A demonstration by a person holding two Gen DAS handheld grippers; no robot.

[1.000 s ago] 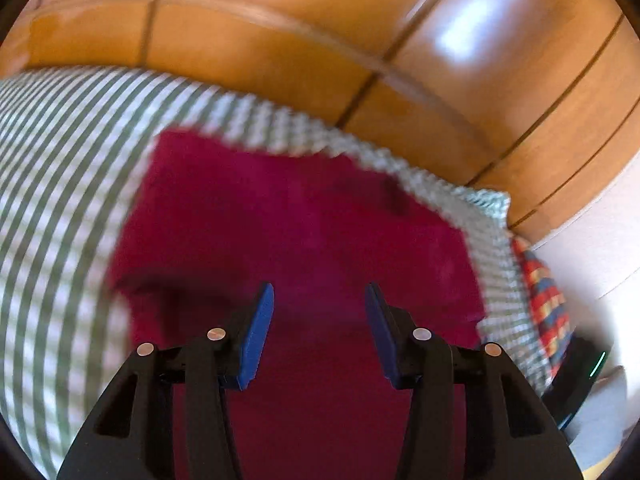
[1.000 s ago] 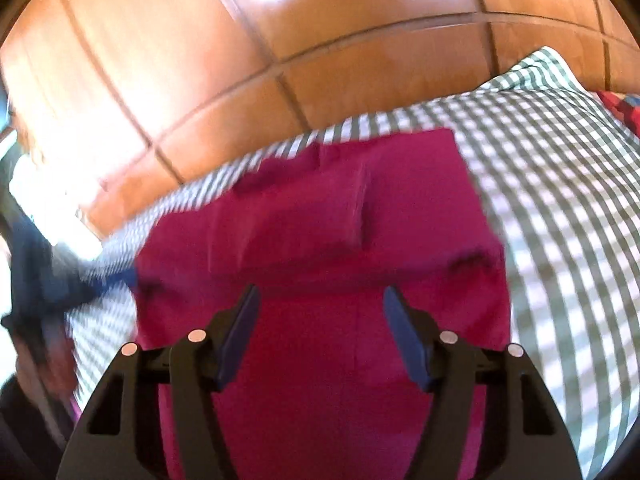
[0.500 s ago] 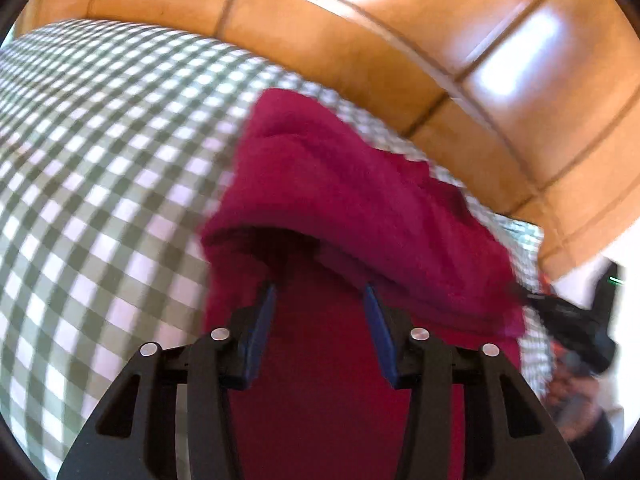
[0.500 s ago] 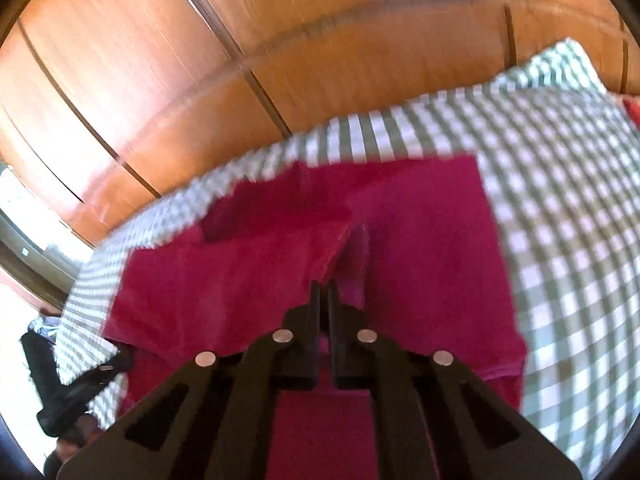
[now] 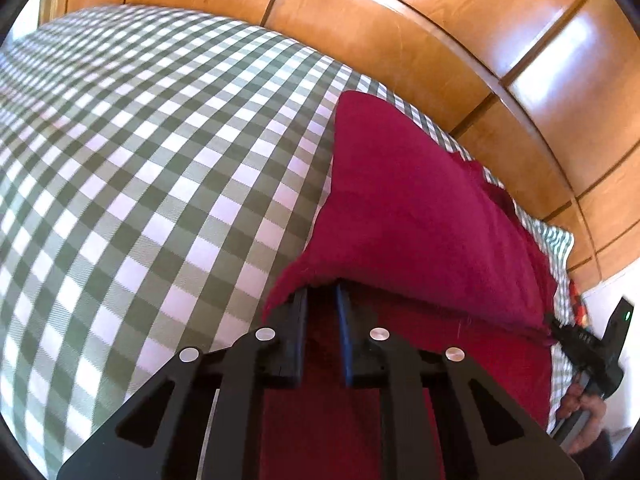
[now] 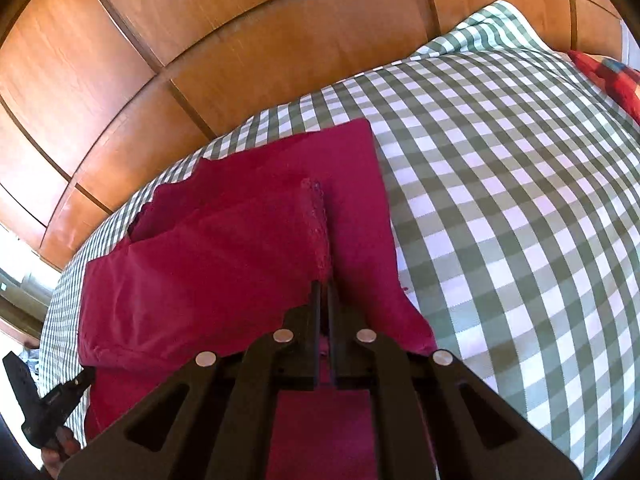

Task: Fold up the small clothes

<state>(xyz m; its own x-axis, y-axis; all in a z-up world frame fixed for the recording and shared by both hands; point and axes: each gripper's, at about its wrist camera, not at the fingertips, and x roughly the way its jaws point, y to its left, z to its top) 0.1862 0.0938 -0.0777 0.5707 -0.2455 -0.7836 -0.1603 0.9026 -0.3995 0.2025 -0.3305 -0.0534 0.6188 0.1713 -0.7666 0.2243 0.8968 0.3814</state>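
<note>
A checked bedcover [image 5: 152, 168] under wooden panelling [image 5: 400, 28] carried a red garment [image 5: 420, 216], half folded.

The left gripper [image 5: 322, 300] was closing its jaws with a raised red fold between them; the right gripper [image 6: 324, 292] was clenched on the garment's stitched edge [image 6: 318, 216]. The garment lay on the cover near the panelling, one layer doubled over another. Judged from this, the fold would go best if both grippers lifted together and carried the held edge evenly across, keeping it taut and setting it square on the layer below; a lagging hand would skew it. A red patterned cushion [image 6: 612, 76] lay well apart at the cover's far end, and nothing lay in the fold's path.
</note>
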